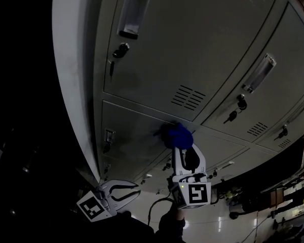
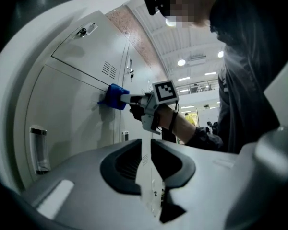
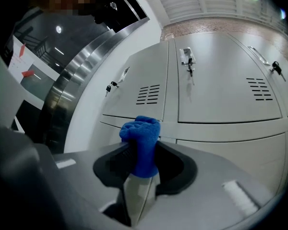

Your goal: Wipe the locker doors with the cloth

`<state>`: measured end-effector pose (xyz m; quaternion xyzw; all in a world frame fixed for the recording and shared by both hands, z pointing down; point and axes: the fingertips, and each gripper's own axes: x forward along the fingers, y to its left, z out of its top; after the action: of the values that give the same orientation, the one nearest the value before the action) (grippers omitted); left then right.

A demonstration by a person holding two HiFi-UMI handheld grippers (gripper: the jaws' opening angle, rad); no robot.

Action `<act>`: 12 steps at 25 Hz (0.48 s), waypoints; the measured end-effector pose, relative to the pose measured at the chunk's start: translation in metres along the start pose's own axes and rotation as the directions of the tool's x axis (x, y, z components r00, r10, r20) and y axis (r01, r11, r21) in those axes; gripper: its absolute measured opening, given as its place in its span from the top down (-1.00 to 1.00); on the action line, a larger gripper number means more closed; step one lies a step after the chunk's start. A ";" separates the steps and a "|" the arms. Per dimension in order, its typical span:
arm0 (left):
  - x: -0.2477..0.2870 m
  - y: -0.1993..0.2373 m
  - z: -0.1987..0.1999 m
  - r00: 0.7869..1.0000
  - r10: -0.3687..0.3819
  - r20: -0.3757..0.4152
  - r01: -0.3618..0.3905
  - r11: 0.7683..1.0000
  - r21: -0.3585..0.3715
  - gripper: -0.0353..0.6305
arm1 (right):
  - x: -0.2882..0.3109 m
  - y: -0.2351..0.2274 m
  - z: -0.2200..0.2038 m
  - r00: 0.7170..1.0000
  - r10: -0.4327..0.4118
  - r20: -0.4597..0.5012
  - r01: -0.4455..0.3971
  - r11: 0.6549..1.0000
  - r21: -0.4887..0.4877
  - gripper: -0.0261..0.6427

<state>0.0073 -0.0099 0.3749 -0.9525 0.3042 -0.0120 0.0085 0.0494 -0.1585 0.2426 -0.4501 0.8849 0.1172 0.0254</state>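
Grey metal locker doors (image 1: 192, 49) fill the head view. A bunched blue cloth (image 1: 178, 134) is pressed against the top edge of a lower door (image 1: 134, 130), just under the vent slots (image 1: 188, 97) of the door above. My right gripper (image 1: 182, 147) is shut on the cloth (image 3: 142, 140), which hides its tips (image 3: 142, 169). In the left gripper view the cloth (image 2: 114, 97) and the right gripper (image 2: 130, 99) show touching the door (image 2: 67, 114). My left gripper (image 1: 136, 188) hangs low, off the lockers, with its jaws together and nothing in them (image 2: 145, 145).
Keys hang in the locks (image 1: 120, 50) (image 1: 240, 104), and recessed handles (image 1: 134, 11) (image 1: 260, 72) sit on the doors. A lower handle (image 2: 38, 147) is close to the left gripper. The person's arm and dark sleeve (image 2: 206, 133) cross the left gripper view. The locker's left side (image 1: 73, 85) curves away into the dark.
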 end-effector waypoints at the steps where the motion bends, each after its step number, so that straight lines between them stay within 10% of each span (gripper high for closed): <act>1: -0.005 0.002 -0.001 1.000 0.002 -0.005 -0.002 1.000 -0.001 0.71 | 0.003 0.009 0.001 1.000 0.016 0.003 -0.016 1.000 0.004 0.57; 12: -0.065 0.024 -0.014 0.998 -0.002 -0.055 0.002 1.000 -0.004 0.71 | 0.056 0.123 -0.003 0.984 0.177 0.000 -0.177 0.983 0.039 0.57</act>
<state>-0.0603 0.0084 0.3869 -0.9522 0.3033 -0.0377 -0.0017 -0.0828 -0.1338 0.2598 -0.3694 0.9235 0.1008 0.0222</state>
